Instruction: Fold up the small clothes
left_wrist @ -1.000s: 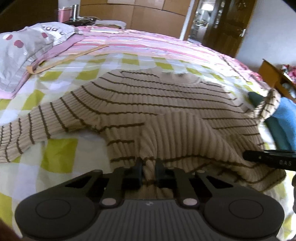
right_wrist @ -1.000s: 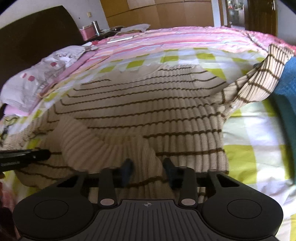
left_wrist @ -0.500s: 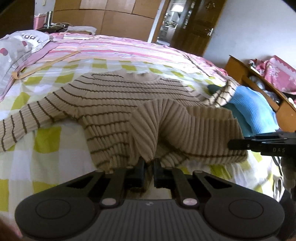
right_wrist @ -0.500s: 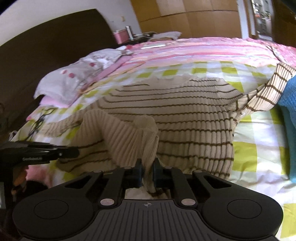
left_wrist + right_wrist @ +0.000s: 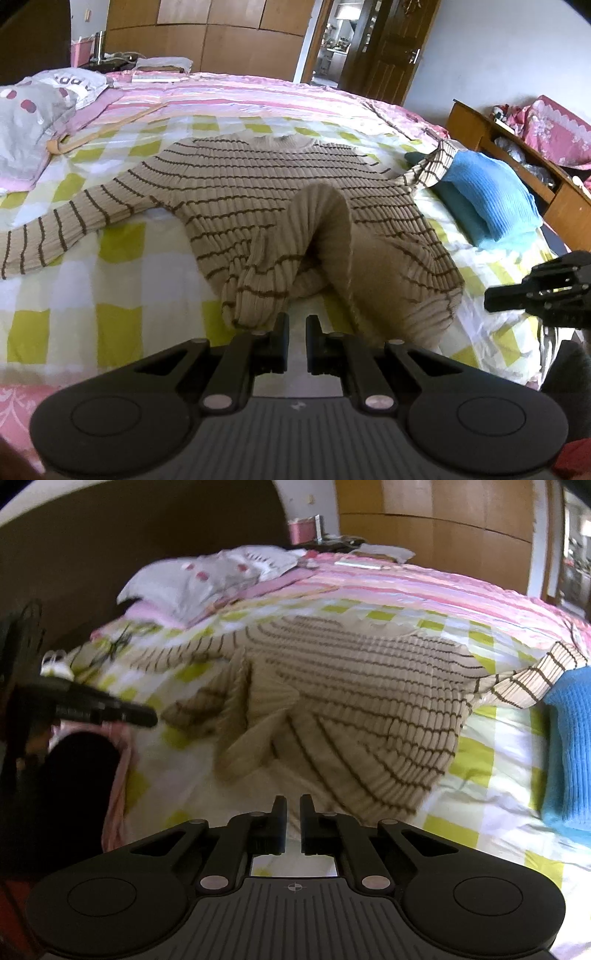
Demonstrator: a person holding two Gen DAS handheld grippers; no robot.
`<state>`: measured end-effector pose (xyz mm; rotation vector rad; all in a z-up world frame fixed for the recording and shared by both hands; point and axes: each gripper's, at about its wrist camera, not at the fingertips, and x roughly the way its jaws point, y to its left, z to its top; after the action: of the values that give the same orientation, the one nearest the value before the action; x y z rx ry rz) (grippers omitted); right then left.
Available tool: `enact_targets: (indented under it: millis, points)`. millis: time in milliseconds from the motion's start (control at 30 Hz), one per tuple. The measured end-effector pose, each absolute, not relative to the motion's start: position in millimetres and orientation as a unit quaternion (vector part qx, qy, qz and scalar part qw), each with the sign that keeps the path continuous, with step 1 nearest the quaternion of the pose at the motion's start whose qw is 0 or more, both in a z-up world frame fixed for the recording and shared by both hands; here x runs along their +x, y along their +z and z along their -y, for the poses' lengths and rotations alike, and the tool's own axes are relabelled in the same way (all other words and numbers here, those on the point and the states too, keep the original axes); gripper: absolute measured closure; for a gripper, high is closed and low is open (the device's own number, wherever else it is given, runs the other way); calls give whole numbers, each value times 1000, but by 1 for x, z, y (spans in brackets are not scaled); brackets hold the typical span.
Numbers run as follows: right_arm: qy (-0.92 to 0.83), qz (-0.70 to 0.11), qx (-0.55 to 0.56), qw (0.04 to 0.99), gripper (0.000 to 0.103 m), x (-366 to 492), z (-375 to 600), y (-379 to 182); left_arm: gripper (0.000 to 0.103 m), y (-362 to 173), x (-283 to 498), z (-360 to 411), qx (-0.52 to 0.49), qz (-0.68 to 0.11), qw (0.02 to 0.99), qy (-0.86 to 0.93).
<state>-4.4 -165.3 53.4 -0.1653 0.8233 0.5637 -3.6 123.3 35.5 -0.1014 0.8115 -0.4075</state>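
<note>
A beige knit sweater with thin brown stripes (image 5: pixel 258 184) lies on the checked bed sheet (image 5: pixel 118 288), sleeves spread, one sleeve resting on a blue garment. Its lower hem is bunched and folded up toward the chest (image 5: pixel 266 716). My left gripper (image 5: pixel 298 325) sits just short of that bunched hem, shut, with only sheet showing in the thin gap. My right gripper (image 5: pixel 293 805) is also just short of the hem, its jaws closing to a slit with no cloth between them. The other gripper shows at the side of each view (image 5: pixel 535 291) (image 5: pixel 103 709).
A folded blue garment (image 5: pixel 487 192) lies at the right of the bed. A grey spotted pillow (image 5: pixel 29 122) and a wooden hanger (image 5: pixel 107 127) lie at the left. A wooden cabinet (image 5: pixel 517 158) stands beyond the right bed edge, a dark headboard (image 5: pixel 147 554) at the left.
Both grippers drew back toward the near bed edge and rose. The hem that sat between each pair of jaws now lies bunched ahead of them. The right jaws went from open to shut.
</note>
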Motion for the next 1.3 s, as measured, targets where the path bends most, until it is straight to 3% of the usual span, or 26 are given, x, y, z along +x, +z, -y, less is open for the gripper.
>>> enact_targets:
  millis: [100, 300, 333, 467, 600, 767, 867, 1000, 1033, 1133, 1300]
  points:
    - [263, -403, -77, 873, 97, -8, 167, 48, 86, 39, 1, -122, -52, -385, 901, -192]
    - [240, -423, -14, 874, 83, -4, 172, 39, 68, 39, 18, -118, -18, -374, 910, -176]
    - [238, -423, -8, 874, 78, -4, 172, 37, 67, 38, 22, -118, -14, -376, 910, -174]
    - [252, -406, -39, 878, 77, -1, 156, 35, 67, 33, 32, -119, -12, -386, 907, -168]
    - [292, -392, -106, 866, 66, 15, 130, 30, 67, 31, 34, -120, -11, -386, 907, -165]
    - [331, -419, -164, 829, 62, 41, 109, 14, 67, 30, 37, -121, -6, -389, 906, -168]
    - [351, -441, -175, 807, 63, 45, 106, 11, 62, 32, 41, -122, -4, -388, 906, -170]
    - [361, -458, -202, 787, 89, 33, 109, 12, 54, 33, 48, -120, 5, -385, 905, -181]
    - [361, -463, -203, 784, 92, 29, 112, 13, 50, 33, 49, -118, 11, -384, 905, -183]
    - [357, -471, -205, 780, 95, 19, 121, 17, 43, 31, 53, -110, 35, -384, 903, -191]
    - [339, -481, -204, 782, 96, 8, 139, 24, 43, 32, 61, -105, 31, -381, 900, -208]
